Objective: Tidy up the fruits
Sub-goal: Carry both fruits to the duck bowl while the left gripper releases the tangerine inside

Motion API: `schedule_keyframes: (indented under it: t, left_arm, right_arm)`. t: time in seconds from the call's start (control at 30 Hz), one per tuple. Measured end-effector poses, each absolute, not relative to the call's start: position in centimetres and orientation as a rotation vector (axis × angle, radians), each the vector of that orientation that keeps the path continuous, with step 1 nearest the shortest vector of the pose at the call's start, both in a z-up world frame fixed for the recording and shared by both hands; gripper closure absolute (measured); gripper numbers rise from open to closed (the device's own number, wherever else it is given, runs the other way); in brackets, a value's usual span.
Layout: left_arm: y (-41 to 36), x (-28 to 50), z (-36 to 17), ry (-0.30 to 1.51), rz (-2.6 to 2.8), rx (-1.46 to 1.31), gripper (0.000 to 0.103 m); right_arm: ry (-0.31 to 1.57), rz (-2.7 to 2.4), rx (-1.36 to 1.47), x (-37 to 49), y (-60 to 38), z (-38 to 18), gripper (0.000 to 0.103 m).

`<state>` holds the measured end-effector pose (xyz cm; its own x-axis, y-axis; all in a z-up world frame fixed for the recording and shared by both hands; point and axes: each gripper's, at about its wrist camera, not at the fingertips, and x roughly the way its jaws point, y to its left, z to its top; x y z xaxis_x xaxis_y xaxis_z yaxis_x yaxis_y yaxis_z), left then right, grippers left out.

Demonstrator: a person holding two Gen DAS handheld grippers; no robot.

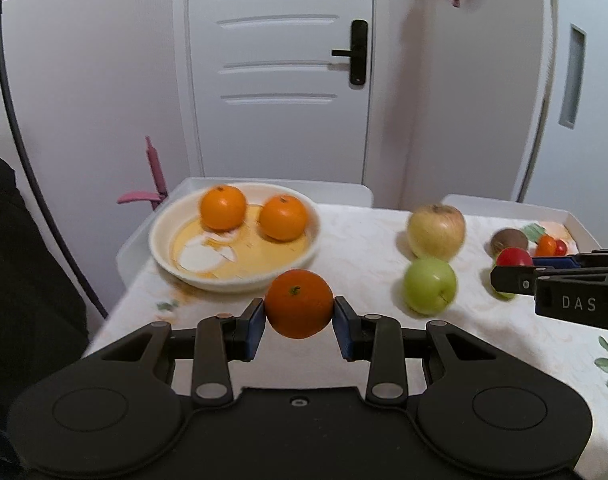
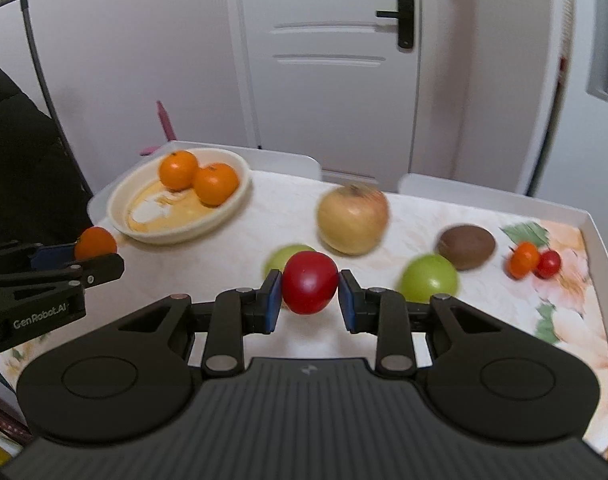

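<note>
My left gripper (image 1: 299,314) is shut on an orange (image 1: 299,304) and holds it above the table, just in front of a cream bowl (image 1: 164,256) with two oranges (image 1: 222,207) (image 1: 283,217) in it. My right gripper (image 2: 309,298) is shut on a red fruit (image 2: 309,288) and holds it above the table middle. A yellow apple (image 2: 352,218), two green apples (image 2: 429,278) (image 2: 288,256), a brown kiwi (image 2: 465,246) and two small tomatoes (image 2: 523,259) (image 2: 548,264) lie on the table.
The table has a floral cloth (image 2: 563,320) and a raised white rim (image 2: 601,248) at the right and back. A white door (image 1: 280,68) stands behind. A pink object (image 1: 154,176) and a dark pole (image 1: 8,92) are at the far left.
</note>
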<state>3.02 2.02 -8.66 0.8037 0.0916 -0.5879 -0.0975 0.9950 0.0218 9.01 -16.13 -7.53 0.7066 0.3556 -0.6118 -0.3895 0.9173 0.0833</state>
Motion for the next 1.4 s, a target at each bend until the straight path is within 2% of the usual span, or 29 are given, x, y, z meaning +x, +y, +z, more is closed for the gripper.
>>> schedule_keyframes:
  t: [0.6,0.97,1.4]
  left_arm:
    - [11.9,9.0,-5.8,0.628,0.067,0.034,0.063]
    - [15.6,14.5,-8.5,0.714,-0.007,0.078,0.063]
    - [17.1,19.8,-12.5,0.816,-0.064,0.114,0.063]
  right_arm:
    - [0.686,0.417,-0.032,13.0,-5.5,-5.1,0.058]
    - [0.731,0.363,-0.015,15.7,-1.0,-6.7,0.058]
    - [0.776,0.286,-0.008,17.9,0.0,-8.2,0.058]
